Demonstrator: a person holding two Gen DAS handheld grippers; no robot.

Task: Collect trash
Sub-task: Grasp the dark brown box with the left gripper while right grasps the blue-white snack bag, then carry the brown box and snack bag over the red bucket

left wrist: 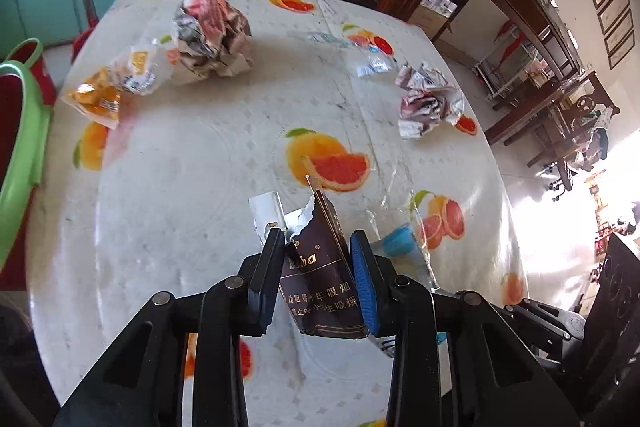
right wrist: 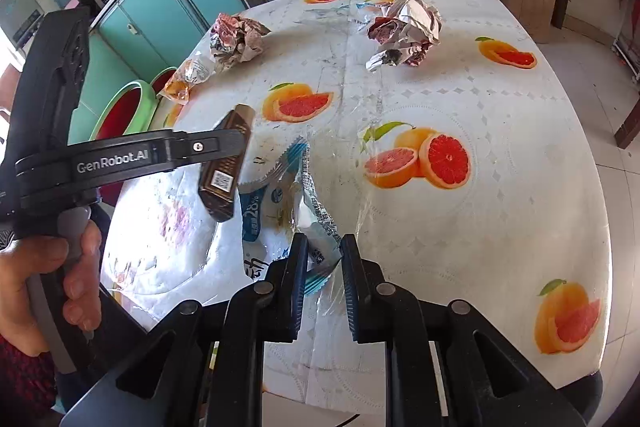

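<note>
My left gripper is shut on a torn dark brown cigarette pack, held upright just above the table; the pack shows again in the right wrist view under that gripper's finger. A little to its right, my right gripper is shut on the corner of a white and blue plastic wrapper that lies on the table. Two crumpled paper balls, an orange snack wrapper and a clear plastic wrapper lie farther back.
The table wears a white cloth printed with citrus fruit. A green-rimmed bin with a red inside stands off its left edge. A person's hand holds the left gripper's handle. Cushions and wooden furniture stand beyond the far edge.
</note>
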